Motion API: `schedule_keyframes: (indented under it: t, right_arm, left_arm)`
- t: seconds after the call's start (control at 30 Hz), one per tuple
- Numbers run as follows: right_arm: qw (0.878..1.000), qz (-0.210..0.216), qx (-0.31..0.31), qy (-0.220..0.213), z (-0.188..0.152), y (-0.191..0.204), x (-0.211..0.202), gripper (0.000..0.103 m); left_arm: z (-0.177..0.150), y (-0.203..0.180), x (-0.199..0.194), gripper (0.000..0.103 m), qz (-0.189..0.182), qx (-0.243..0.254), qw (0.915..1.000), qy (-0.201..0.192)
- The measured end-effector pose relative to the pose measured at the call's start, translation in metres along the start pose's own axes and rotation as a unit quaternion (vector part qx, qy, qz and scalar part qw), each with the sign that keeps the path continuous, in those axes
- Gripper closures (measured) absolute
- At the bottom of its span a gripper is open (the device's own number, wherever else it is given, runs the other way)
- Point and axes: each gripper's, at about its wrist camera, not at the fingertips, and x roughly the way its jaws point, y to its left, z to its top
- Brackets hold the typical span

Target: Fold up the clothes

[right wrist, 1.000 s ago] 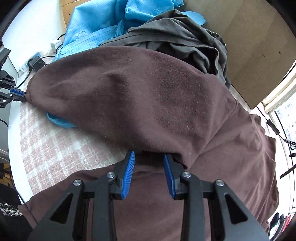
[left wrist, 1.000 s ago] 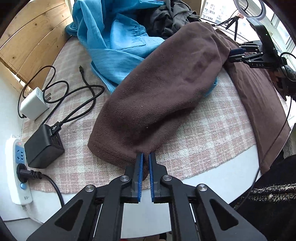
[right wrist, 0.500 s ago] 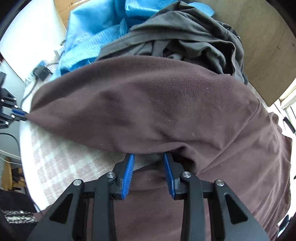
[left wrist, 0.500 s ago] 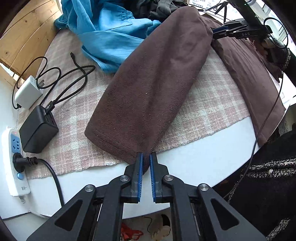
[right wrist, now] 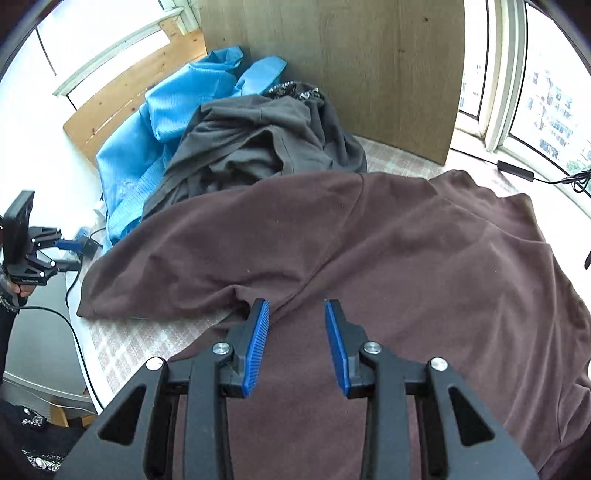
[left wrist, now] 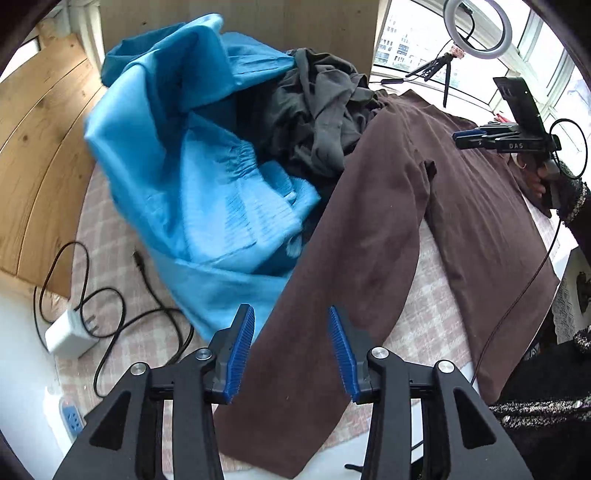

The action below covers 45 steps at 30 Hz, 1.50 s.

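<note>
A brown fleece garment [left wrist: 388,229] lies spread on the checked tablecloth [left wrist: 428,310], one sleeve stretched toward the near table edge. My left gripper [left wrist: 291,350] hovers open above that sleeve's end, holding nothing. In the right wrist view the same brown garment [right wrist: 424,258] covers most of the table, and my right gripper [right wrist: 297,343] is open over its body near the armpit, with nothing between the pads. The right gripper [left wrist: 480,137] also shows far right in the left wrist view, above the garment.
A crumpled blue garment [left wrist: 192,177] and a dark grey garment [left wrist: 321,110] are piled behind the brown one. A white charger [left wrist: 68,338], black cables [left wrist: 147,288] and a power strip [left wrist: 72,419] lie at the left. A ring light [left wrist: 476,29] stands by the window.
My left gripper let go of the sleeve end and opened wide; the sleeve now lies flat. My right gripper opened wider and lifted back from the fabric fold.
</note>
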Motion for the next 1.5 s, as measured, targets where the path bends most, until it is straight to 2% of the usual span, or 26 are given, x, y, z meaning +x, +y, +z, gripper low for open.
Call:
schedule_keyframes:
  t: [0.07,0.17,0.23,0.3,0.33,0.4,0.5,0.6,0.67,0.77,0.83,0.87,0.9,1.0,1.1,1.2,1.3,1.43,1.5]
  right_arm:
    - [1.000,0.003,-0.002,0.005,0.003,-0.005,0.009,0.071]
    - [1.000,0.008,-0.005,0.011,0.007,-0.012,0.023,0.071]
    - [1.000,0.010,-0.012,0.016,0.012,-0.015,0.030,0.071]
    - [0.999,0.013,-0.043,0.021,0.030,-0.015,0.033,0.061]
    - [0.998,0.015,-0.058,0.023,0.039,-0.015,0.034,0.059]
    - [0.995,0.017,-0.092,0.029,0.055,-0.013,0.038,0.058]
    - [0.984,0.023,-0.169,0.048,0.071,-0.005,0.054,0.058]
    - [0.969,0.031,-0.232,0.075,0.078,0.002,0.075,0.057]
    - [0.958,0.037,-0.268,0.093,0.080,0.006,0.089,0.057]
    - [0.945,0.040,-0.309,0.103,0.079,0.010,0.100,0.056]
    - [0.940,0.037,-0.322,0.102,0.078,0.012,0.102,0.057]
    - [0.939,0.035,-0.326,0.101,0.077,0.012,0.102,0.061]
    - [0.939,0.032,-0.328,0.099,0.076,0.013,0.101,0.079]
    - [0.942,0.021,-0.324,0.090,0.073,0.015,0.090,0.094]
    - [0.948,0.008,-0.311,0.067,0.077,0.017,0.075,0.095]
    - [0.965,0.013,-0.261,0.033,0.091,0.012,0.068,0.096]
    - [0.974,0.009,-0.226,0.020,0.097,0.007,0.079,0.096]
    - [0.978,0.007,-0.207,0.031,0.095,0.009,0.087,0.094]
    - [0.985,0.021,-0.171,0.010,0.092,0.001,0.072,0.091]
  left_arm:
    - [0.027,-0.009,0.015,0.053,-0.015,0.026,0.9995,0.004]
    - [0.049,-0.013,0.041,0.053,-0.013,0.054,0.9977,0.040]
    - [0.053,-0.009,0.053,0.053,-0.029,0.051,0.9961,0.066]
    - [0.051,-0.007,0.061,0.053,-0.043,0.049,0.9942,0.085]
    - [0.048,-0.008,0.064,0.053,-0.049,0.050,0.9933,0.092]
    - [0.042,-0.011,0.066,0.053,-0.057,0.054,0.9915,0.104]
    - [0.035,-0.016,0.068,0.053,-0.058,0.056,0.9897,0.118]
    - [0.032,-0.017,0.070,0.062,-0.056,0.050,0.9896,0.123]
    - [0.030,-0.018,0.071,0.091,-0.046,0.045,0.9900,0.125]
    - [0.029,-0.017,0.068,0.096,-0.035,0.034,0.9916,0.120]
    - [0.030,-0.015,0.059,0.097,-0.020,0.023,0.9938,0.107]
    - [0.031,-0.014,0.053,0.098,-0.012,0.018,0.9948,0.100]
    - [0.032,-0.013,0.046,0.098,-0.006,0.014,0.9957,0.092]
    - [0.038,-0.014,0.024,0.098,0.017,0.013,0.9972,0.071]
    - [0.050,-0.013,0.002,0.098,0.053,0.026,0.9968,0.053]
    - [0.069,0.008,-0.012,0.098,0.091,0.030,0.9947,0.036]
    - [0.085,0.029,-0.015,0.098,0.108,0.018,0.9935,0.030]
    - [0.104,0.037,-0.011,0.098,0.125,0.025,0.9914,0.030]
    - [0.111,0.041,-0.012,0.098,0.130,0.023,0.9909,0.027]
